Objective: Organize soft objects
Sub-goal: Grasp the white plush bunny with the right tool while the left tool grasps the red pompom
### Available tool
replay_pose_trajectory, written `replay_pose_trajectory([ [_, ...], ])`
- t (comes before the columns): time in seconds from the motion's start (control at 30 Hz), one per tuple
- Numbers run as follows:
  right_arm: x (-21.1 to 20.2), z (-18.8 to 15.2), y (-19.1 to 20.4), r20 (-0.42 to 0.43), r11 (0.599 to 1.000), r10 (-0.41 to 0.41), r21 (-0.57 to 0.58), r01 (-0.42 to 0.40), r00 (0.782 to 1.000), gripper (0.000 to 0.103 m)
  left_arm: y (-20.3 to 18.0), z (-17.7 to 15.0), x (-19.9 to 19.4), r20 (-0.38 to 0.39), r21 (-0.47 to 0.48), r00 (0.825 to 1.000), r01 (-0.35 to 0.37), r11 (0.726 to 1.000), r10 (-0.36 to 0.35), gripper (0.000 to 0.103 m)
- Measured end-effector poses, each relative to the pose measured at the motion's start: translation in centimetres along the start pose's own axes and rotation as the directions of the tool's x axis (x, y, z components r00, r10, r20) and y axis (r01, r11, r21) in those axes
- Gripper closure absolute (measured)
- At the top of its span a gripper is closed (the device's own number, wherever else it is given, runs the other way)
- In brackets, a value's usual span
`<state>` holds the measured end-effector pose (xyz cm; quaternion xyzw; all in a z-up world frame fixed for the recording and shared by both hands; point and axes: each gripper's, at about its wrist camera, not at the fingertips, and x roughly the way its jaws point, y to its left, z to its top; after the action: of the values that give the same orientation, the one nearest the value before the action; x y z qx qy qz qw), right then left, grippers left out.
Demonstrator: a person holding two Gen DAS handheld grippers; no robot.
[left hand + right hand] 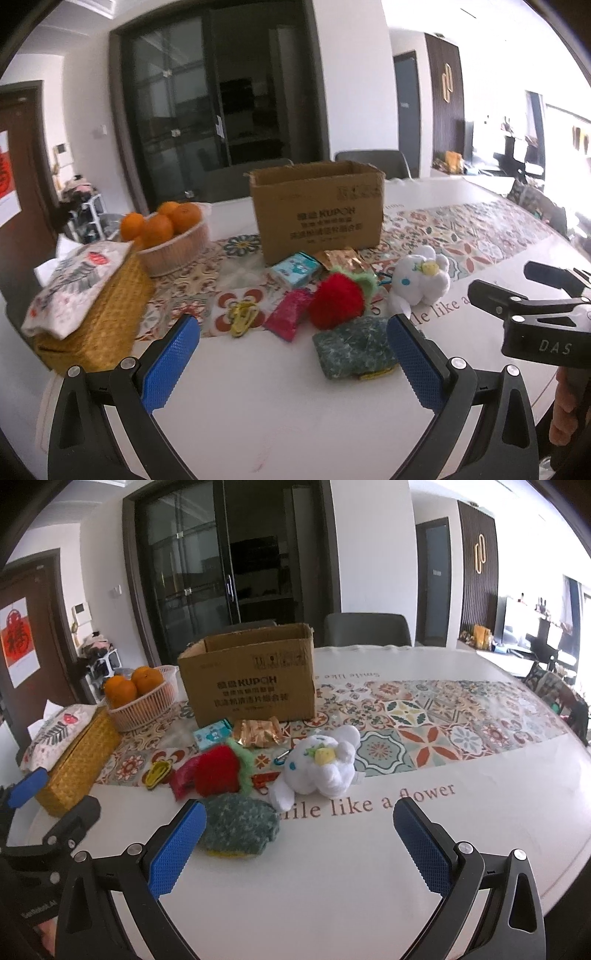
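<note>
Right claw (299, 834) spread wide above table (332, 886); green knitted pouch (240, 829) beside left finger (177, 849); white plush (321, 768) beyond.

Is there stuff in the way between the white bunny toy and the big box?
Yes. The white bunny toy lies in front of the cardboard box, and a crinkly gold packet sits on the table between them. The box's top is open, so lifting the toy over the packet should clear it.
</note>
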<state>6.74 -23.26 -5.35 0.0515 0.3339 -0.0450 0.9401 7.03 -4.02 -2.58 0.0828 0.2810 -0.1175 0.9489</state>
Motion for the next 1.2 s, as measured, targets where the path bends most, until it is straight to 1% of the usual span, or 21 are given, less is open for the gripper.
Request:
replay_pose_trajectory([
  [0.13, 2.1, 0.8, -0.4, -0.019, 1.000, -0.026, -0.012, 0.026, 0.999, 0.000, -0.3, 0.7, 2.9, -0.047, 0.018, 0.996, 0.070, 0.997, -0.069, 0.000],
  [0.27, 3.9, 1.6, -1.1, -0.031, 1.000, -0.028, 0.001, 0.028, 0.999, 0.000, -0.8, 1.5, 5.5, -0.090, 0.035, 0.989, 0.123, 0.992, -0.120, 0.003],
  [0.33, 5.0, 2.0, -1.4, -0.047, 1.000, -0.027, 0.002, 0.027, 0.999, 0.000, -1.0, 1.8, 6.6, -0.107, 0.039, 0.986, 0.136, 0.990, -0.131, 0.005],
  [0.47, 7.5, 2.4, -2.1, -0.098, 1.000, 0.004, 0.019, -0.002, 0.995, 0.000, -1.5, 2.2, 8.9, -0.146, 0.042, 0.977, 0.161, 0.986, -0.154, 0.007],
  [0.53, 8.9, 2.5, -2.5, -0.128, 1.000, 0.016, 0.027, -0.013, 0.992, 0.001, -1.8, 2.2, 9.9, -0.167, 0.040, 0.972, 0.175, 0.984, -0.166, 0.010],
  [0.6, 10.4, 2.5, -2.8, -0.154, 0.999, 0.040, 0.041, -0.035, 0.987, 0.001, -2.1, 2.0, 11.3, -0.200, 0.030, 0.963, 0.191, 0.981, -0.182, 0.013],
  [0.73, 12.4, 2.5, -3.2, -0.190, 0.998, 0.051, 0.041, -0.044, 0.980, 0.002, -2.3, 1.6, 13.5, -0.250, 0.010, 0.947, 0.212, 0.977, -0.203, 0.018],
  [0.8, 13.2, 2.6, -3.4, -0.192, 0.998, 0.052, 0.032, -0.047, 0.980, 0.002, -2.4, 1.3, 14.6, -0.271, -0.003, 0.938, 0.223, 0.975, -0.215, 0.019],
  [0.83, 13.5, 2.7, -3.4, -0.193, 0.999, 0.047, 0.028, -0.042, 0.980, 0.002, -2.4, 1.3, 15.1, -0.280, -0.009, 0.934, 0.228, 0.974, -0.221, 0.022],
  [0.9, 14.1, 3.1, -3.5, -0.189, 0.999, 0.045, 0.020, -0.042, 0.981, 0.002, -2.5, 1.2, 16.1, -0.300, -0.035, 0.920, 0.253, 0.967, -0.252, 0.023],
  [1.0, 15.0, 3.4, -3.5, -0.199, 0.998, 0.056, 0.026, -0.052, 0.978, 0.002, -2.6, 1.1, 17.5, -0.328, -0.064, 0.904, 0.269, 0.961, -0.275, 0.026],
  [1.07, 15.8, 3.4, -3.6, -0.218, 0.998, 0.059, 0.031, -0.054, 0.974, 0.002, -2.7, 1.0, 18.1, -0.345, -0.080, 0.895, 0.272, 0.959, -0.283, 0.027],
  [1.1, 16.3, 3.4, -3.7, -0.225, 0.997, 0.072, 0.042, -0.064, 0.972, 0.003, -2.8, 0.9, 18.5, -0.353, -0.082, 0.892, 0.270, 0.959, -0.281, 0.028],
  [1.13, 16.8, 3.3, -3.9, -0.239, 0.996, 0.079, 0.049, -0.069, 0.968, 0.005, -2.9, 0.9, 18.9, -0.361, -0.086, 0.889, 0.269, 0.959, -0.281, 0.033],
  [1.2, 17.5, 3.1, -4.1, -0.257, 0.995, 0.092, 0.066, -0.077, 0.962, 0.008, -2.9, 0.7, 19.5, -0.372, -0.095, 0.885, 0.266, 0.959, -0.282, 0.035],
])
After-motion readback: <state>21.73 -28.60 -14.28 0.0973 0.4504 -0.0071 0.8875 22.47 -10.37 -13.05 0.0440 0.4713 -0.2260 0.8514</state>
